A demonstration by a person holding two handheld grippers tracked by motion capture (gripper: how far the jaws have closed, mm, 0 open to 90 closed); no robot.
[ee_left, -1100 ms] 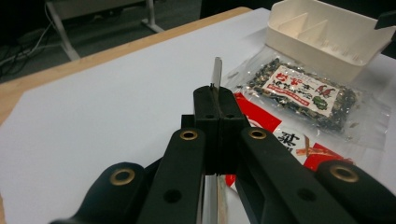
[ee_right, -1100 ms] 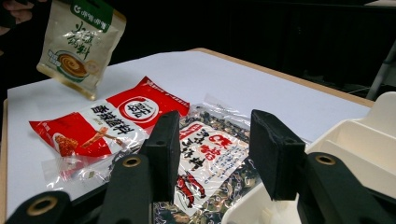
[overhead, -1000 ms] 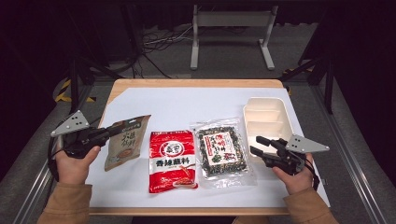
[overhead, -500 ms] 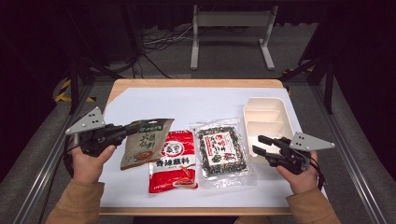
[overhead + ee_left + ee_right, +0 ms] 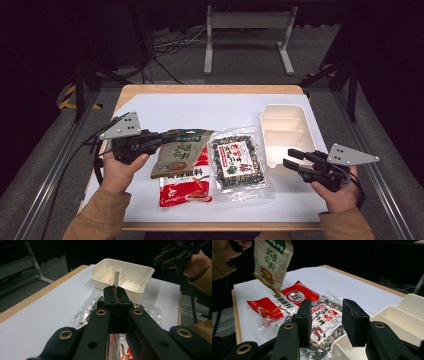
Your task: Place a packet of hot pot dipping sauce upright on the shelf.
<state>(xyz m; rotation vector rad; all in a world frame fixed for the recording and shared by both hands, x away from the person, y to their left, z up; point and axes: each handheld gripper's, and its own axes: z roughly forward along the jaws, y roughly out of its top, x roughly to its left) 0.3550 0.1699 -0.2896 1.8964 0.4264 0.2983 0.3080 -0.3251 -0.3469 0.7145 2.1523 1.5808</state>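
The olive packet (image 5: 179, 152) has been lifted off the bench (image 5: 200, 112) over the last second and carried rightward, so that it now hangs above the red packet (image 5: 185, 187); the pick-up can be judged done and the carry under way, probably toward the white tray (image 5: 285, 131). The packet's edge is pinched between the pressed-together jaws of the left gripper (image 5: 159, 140). The right gripper (image 5: 291, 158) is held beside the tray, jaws spread and empty.

Olive-tan packet (image 5: 179, 152) with green band, red packet (image 5: 186, 182), cream, perhaps off-white, tray (image 5: 287, 134)
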